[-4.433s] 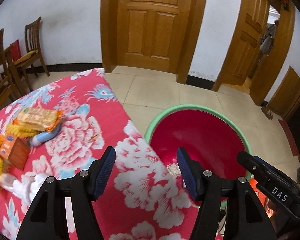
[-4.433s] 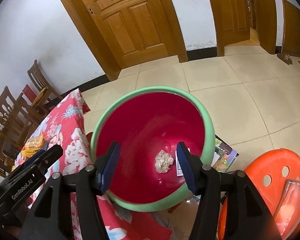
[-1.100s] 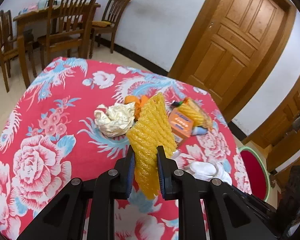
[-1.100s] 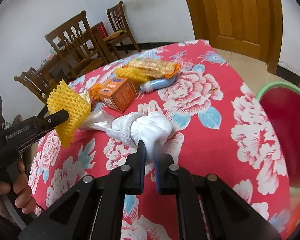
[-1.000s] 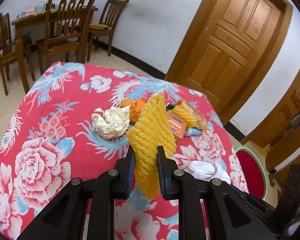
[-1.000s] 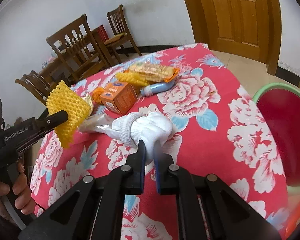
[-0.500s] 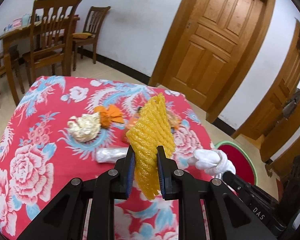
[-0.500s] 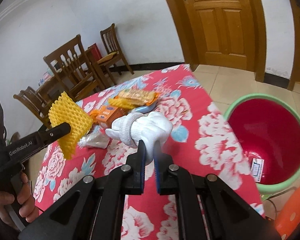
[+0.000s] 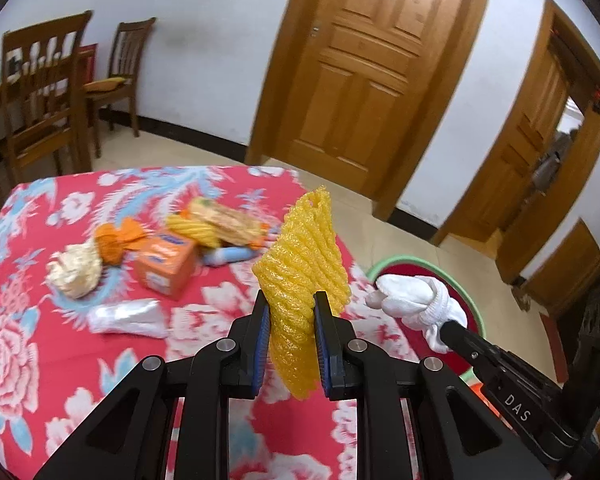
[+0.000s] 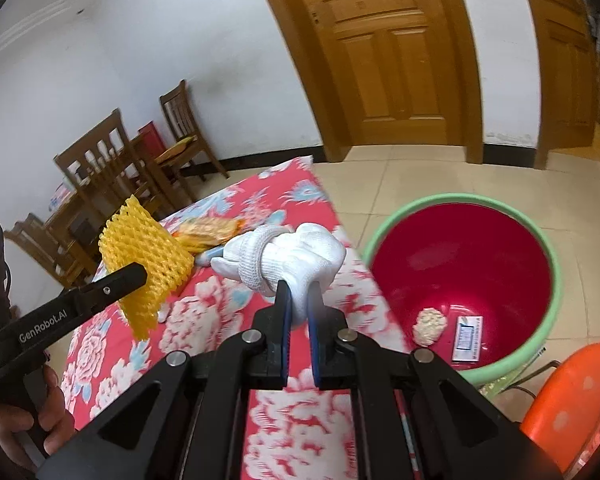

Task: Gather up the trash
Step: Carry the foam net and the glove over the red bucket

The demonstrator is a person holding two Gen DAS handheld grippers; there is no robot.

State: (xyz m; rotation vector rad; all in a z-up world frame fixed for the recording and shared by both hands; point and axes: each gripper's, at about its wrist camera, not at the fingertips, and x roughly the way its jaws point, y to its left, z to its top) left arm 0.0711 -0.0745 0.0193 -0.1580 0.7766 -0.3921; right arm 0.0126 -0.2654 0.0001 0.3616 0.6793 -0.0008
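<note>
My left gripper (image 9: 290,312) is shut on a yellow foam net (image 9: 304,264), held above the red floral table (image 9: 28,320); the net also shows in the right wrist view (image 10: 144,256). My right gripper (image 10: 298,294) is shut on a balled white glove (image 10: 296,258), held above the table's right edge beside the red bin with a green rim (image 10: 464,264). The glove also shows in the left wrist view (image 9: 416,300), in front of the bin (image 9: 404,262). The bin holds a crumpled paper wad (image 10: 430,326) and a small card (image 10: 468,338).
On the table lie a crumpled paper ball (image 9: 74,270), an orange wrapper (image 9: 118,238), an orange box (image 9: 166,262), a snack packet (image 9: 224,222), a blue-white tube (image 9: 230,256) and a clear plastic bag (image 9: 128,318). An orange stool (image 10: 572,408) stands near the bin. Wooden chairs (image 9: 40,92) stand behind.
Both grippers have lifted and swung right toward the bin with the net and the glove still held. The bin now shows larger in the right wrist view.
</note>
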